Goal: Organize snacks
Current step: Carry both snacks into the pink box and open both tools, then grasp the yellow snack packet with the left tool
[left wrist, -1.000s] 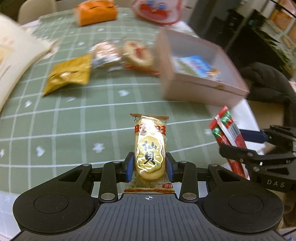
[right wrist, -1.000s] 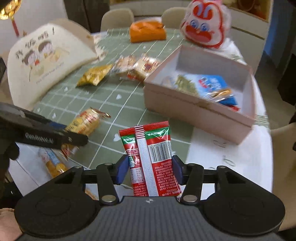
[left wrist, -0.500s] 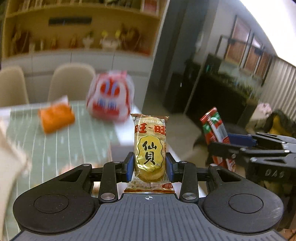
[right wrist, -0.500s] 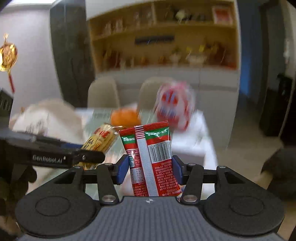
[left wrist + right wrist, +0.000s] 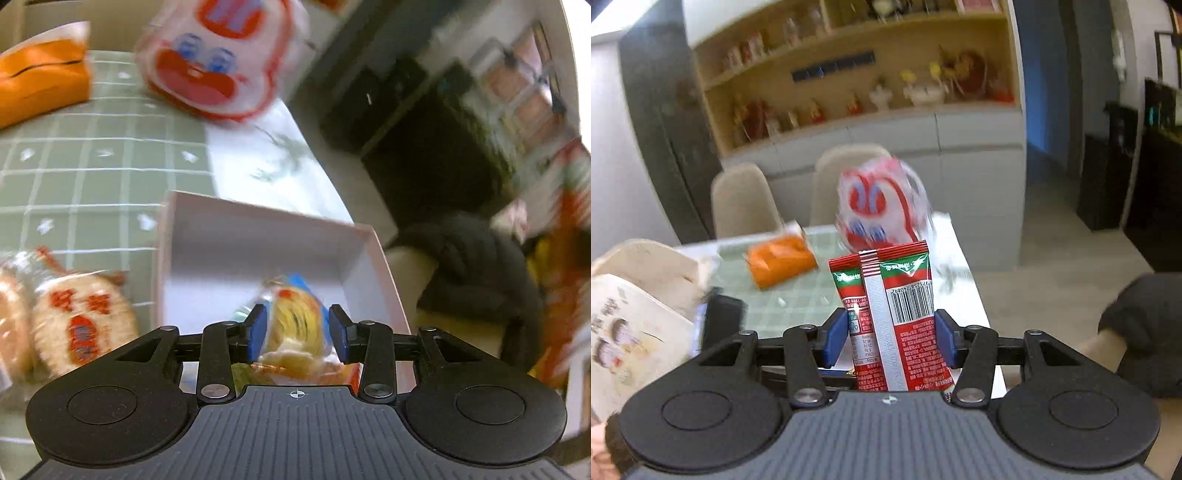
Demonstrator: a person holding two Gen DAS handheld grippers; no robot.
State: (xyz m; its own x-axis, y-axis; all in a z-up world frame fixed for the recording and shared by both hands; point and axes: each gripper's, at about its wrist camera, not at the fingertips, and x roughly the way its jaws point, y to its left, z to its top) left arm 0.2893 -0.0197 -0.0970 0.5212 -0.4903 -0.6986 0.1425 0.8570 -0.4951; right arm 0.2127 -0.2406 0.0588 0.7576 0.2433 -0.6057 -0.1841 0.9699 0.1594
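My left gripper (image 5: 297, 328) hangs over the near end of the pink box (image 5: 380, 258). The gold rice-cracker packet (image 5: 295, 325) sits blurred between its blue pads, over other packets in the box; the pads look slightly apart from it. My right gripper (image 5: 892, 338) is shut on a red and green snack packet (image 5: 897, 317), held upright above the table edge and pointing at the far end of the table.
Two round rice-cracker packets (image 5: 79, 325) lie left of the box on the green checked cloth (image 5: 92, 177). An orange pack (image 5: 40, 81) and a red-and-white rabbit bag (image 5: 218, 62) stand at the far end. A printed white bag (image 5: 631, 332) stands left. Chairs (image 5: 742, 203) stand behind the table.
My left gripper has swung down from facing the room to point into the pink box, its pads wider around the gold packet. My right gripper still holds its packet, tilted slightly down.
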